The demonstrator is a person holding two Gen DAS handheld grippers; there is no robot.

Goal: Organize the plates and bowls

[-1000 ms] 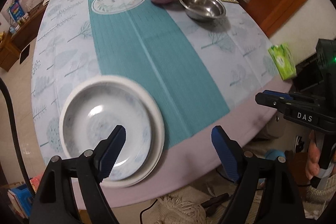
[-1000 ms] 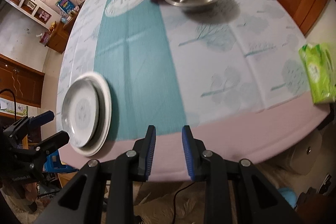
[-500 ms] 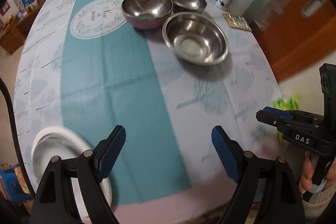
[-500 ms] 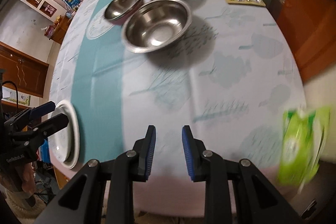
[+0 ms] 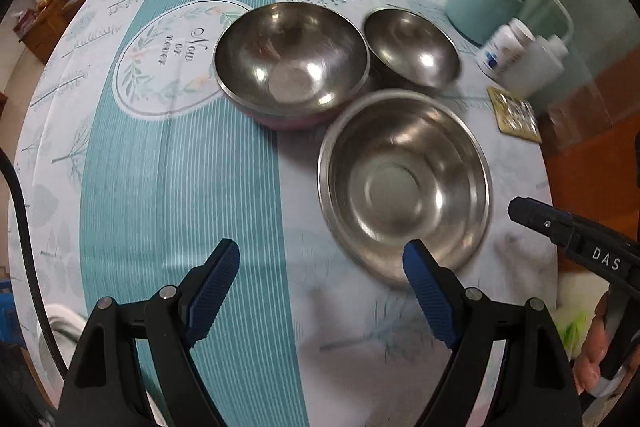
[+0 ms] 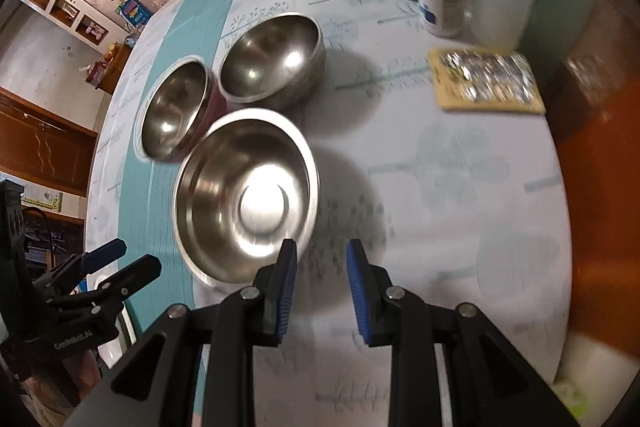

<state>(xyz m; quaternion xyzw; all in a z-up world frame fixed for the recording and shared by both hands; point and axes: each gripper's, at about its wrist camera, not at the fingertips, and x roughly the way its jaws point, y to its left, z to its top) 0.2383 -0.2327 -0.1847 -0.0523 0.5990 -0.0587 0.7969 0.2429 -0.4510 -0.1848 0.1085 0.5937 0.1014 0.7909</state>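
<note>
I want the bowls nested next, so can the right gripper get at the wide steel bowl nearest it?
Probably yes. The right gripper is open, empty, just short of the wide steel bowl, with nothing between them.

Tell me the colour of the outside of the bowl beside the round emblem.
Pink outside, steel inside; the pink-walled bowl shows best in the left wrist view.
</note>
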